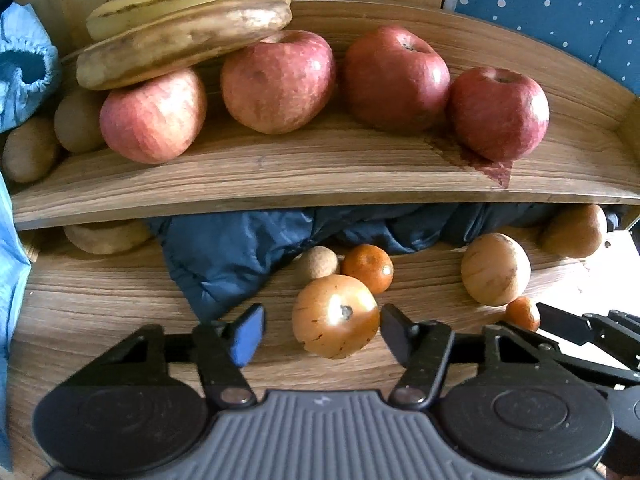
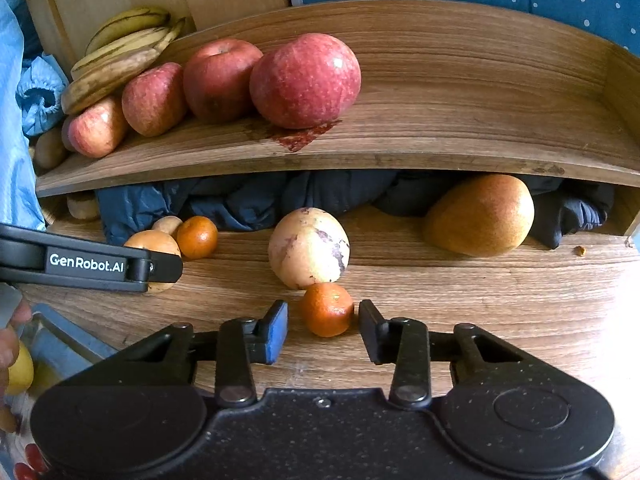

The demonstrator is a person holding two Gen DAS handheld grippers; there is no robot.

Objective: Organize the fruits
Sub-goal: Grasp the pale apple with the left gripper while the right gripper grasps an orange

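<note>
My left gripper [image 1: 322, 316] stands open around a round yellow-orange pear [image 1: 336, 316] on the lower wooden board. The right pad touches its side, and a gap shows at the blue left pad. My right gripper [image 2: 323, 308] is open astride a small mandarin [image 2: 327, 310], with a thin gap on each side. Just behind the mandarin sits a pale blotched pear [image 2: 308, 248]. Several red apples [image 1: 276, 80] and a bunch of bananas [image 1: 184, 20] lie on the upper shelf [image 1: 320, 168].
A dark blue jacket [image 1: 240, 248] is stuffed under the shelf. Another mandarin [image 1: 368, 268], a small tan fruit [image 1: 318, 262] and a brown pear [image 2: 480, 216] lie on the lower board. Kiwis [image 1: 76, 120] and light blue plastic [image 1: 24, 76] sit at the left. A hand [image 2: 10, 344] shows bottom left.
</note>
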